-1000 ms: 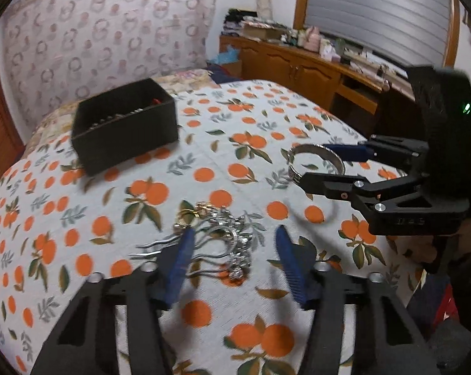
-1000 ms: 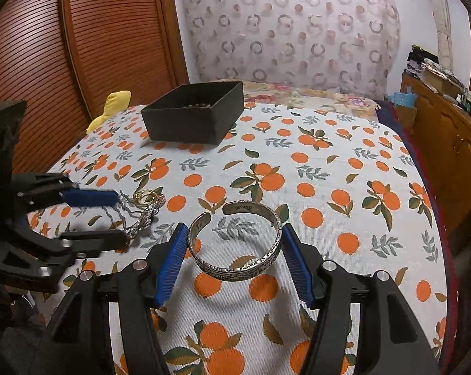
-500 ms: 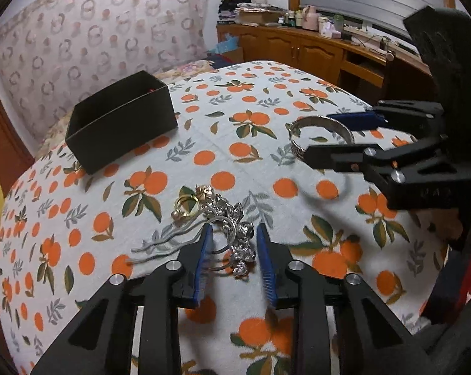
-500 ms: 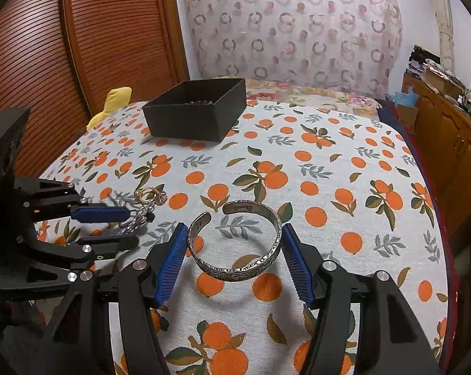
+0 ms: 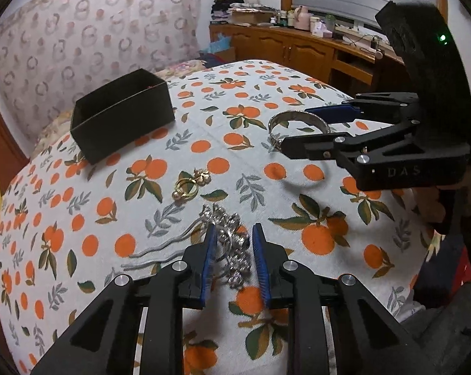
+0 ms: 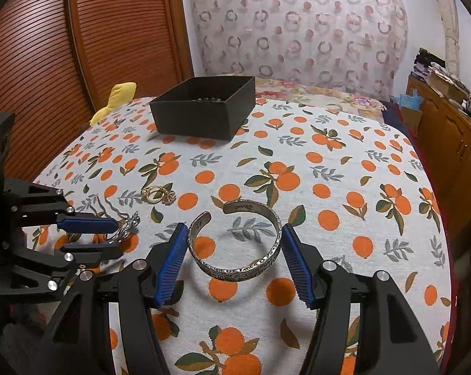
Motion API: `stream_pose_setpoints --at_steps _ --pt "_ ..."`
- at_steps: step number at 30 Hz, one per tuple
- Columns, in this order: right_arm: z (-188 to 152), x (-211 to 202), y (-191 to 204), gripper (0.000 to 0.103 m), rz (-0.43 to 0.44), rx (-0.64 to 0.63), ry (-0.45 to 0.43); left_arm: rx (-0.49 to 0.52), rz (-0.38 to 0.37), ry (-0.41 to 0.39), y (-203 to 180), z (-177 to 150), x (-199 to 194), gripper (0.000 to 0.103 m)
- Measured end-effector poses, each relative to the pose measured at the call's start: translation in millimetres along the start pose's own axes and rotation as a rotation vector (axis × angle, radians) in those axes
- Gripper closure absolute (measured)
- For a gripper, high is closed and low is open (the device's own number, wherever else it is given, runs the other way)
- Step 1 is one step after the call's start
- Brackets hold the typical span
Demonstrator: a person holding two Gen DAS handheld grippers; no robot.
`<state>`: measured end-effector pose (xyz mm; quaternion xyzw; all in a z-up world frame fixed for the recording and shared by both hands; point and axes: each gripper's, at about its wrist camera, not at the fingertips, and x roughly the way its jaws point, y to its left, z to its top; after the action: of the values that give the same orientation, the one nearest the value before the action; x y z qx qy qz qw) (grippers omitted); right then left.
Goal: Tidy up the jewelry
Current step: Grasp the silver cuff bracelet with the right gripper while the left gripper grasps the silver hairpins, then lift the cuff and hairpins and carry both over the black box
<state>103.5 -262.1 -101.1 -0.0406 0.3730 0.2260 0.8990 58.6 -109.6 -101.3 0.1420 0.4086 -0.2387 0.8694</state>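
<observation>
1. The bed [image 6: 345, 143] in front of you carries a white cover printed with oranges and leaves. A ring-patterned fabric panel [image 6: 298, 25] stands behind it, a slatted wooden door [image 6: 79, 47] fills the upper left of the right wrist view, and a wooden cabinet [image 5: 298, 50] runs along the upper right of the left wrist view
2. The black box [image 6: 198, 118] sits open-topped on the cover in the upper middle of the right wrist view, well apart from both claws. A few small beads show just over its rim
3. A yellow soft thing [image 6: 116, 100] lies at the bed's edge, left of the box
4. Your right claw [image 6: 234, 229] is pinching the silver cuff bracelet [image 6: 235, 273] across its width, one blue pad on each side. The cuff hangs clear of the cover, with its shadow lying on the cloth below it, and its gap faces away from you
5. Your left claw [image 5: 232, 234] has just been narrowing its jaws and now nips the jewelled head of the silver hairpin [image 5: 235, 259], with pads against both its sides. The wavy prongs trail out to the left across the cover
6. The gold rings [image 5: 188, 187] lie loose on the cover just above the hairpin, between it and the box
7. In the right wrist view your left claw sits at the lower left, near the cuff but not touching it
</observation>
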Motion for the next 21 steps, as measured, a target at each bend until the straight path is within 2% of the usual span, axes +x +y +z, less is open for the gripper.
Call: stream_pose_setpoints --at_steps 5,9,21 --pt "-1 0 0 0.040 0.000 0.000 0.001 0.039 0.048 0.006 -7 -2 6 0.082" --pt "-2 1 0 0.040 0.001 0.002 0.005 0.010 0.025 -0.017 0 -4 -1 0.086" --pt "1 0 9 0.040 0.019 -0.012 -0.005 -0.100 -0.008 -0.148 27 5 -49 0.092"
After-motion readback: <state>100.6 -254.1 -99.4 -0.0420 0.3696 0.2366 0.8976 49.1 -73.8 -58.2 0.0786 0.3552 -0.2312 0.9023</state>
